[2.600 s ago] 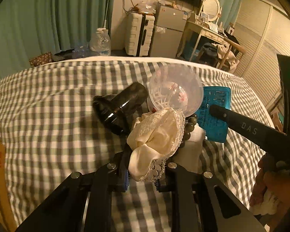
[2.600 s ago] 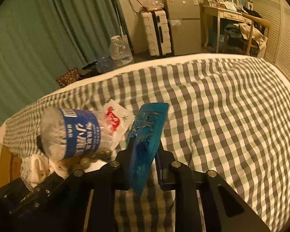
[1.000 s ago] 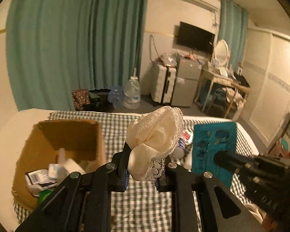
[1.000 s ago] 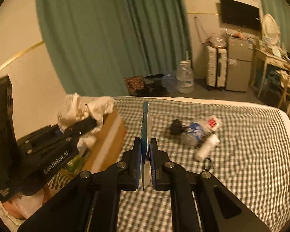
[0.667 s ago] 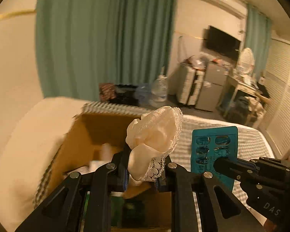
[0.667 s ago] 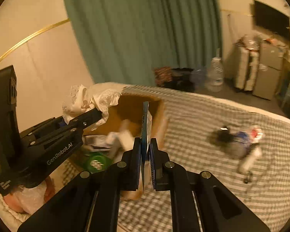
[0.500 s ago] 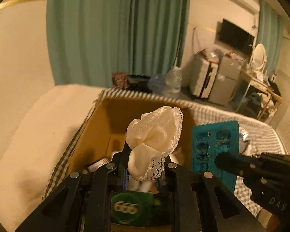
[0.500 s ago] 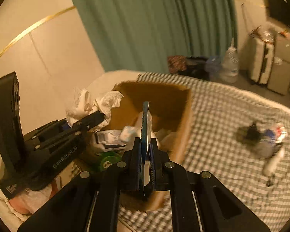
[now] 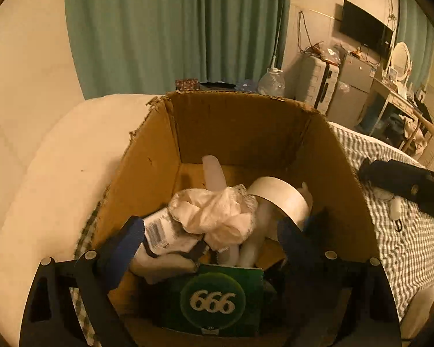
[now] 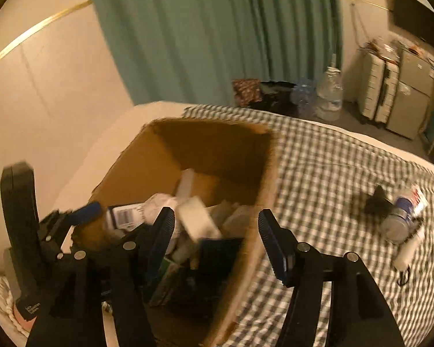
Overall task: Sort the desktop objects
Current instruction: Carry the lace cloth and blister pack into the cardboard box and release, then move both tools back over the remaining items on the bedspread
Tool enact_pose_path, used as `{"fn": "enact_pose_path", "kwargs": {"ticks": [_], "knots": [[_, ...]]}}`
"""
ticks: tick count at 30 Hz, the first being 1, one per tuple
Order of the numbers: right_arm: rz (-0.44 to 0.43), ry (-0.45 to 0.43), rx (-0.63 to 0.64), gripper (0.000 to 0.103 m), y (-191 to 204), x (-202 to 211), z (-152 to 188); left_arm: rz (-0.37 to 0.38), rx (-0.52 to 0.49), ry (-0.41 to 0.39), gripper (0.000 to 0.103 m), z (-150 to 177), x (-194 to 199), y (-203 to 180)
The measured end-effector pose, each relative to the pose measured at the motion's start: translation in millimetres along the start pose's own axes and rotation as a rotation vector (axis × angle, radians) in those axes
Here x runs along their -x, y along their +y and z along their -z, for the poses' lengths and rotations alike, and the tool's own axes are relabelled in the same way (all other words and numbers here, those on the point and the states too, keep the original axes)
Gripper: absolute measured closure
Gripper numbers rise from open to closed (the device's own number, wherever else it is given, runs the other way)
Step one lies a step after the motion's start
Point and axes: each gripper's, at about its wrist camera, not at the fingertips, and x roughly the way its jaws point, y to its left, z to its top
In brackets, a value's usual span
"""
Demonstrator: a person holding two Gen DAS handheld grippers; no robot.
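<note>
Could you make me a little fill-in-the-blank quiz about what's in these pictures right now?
1. The lacy cloth lies inside the cardboard ____.
2. The green pack in there bears the number ____.
3. The left gripper has its jaws ____, nothing pressed between them.
4. The water bottle lies on the ____-patterned cover, outside the carton.

Missing words: box; 666; open; checked
</note>
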Motion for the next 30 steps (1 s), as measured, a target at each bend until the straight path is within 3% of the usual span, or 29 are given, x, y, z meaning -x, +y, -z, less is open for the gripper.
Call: {"fn": "enact_pose_path", "kwargs": {"ticks": [13, 21, 30], "knots": [[0.222, -0.071, -0.126, 0.042, -90, 95, 26, 0.086, 0.043, -0.071, 0.003, 1, 53, -36], [0.294, -0.095, -0.203, 0.042, -148, 143, 65, 0.156, 0.035, -0.061, 0.001, 19, 63, -103], [0.309, -0.081, -0.293, 0.042, -205, 153, 101, 0.199, -0.093, -0.02, 0.0, 38, 42, -199]]}}
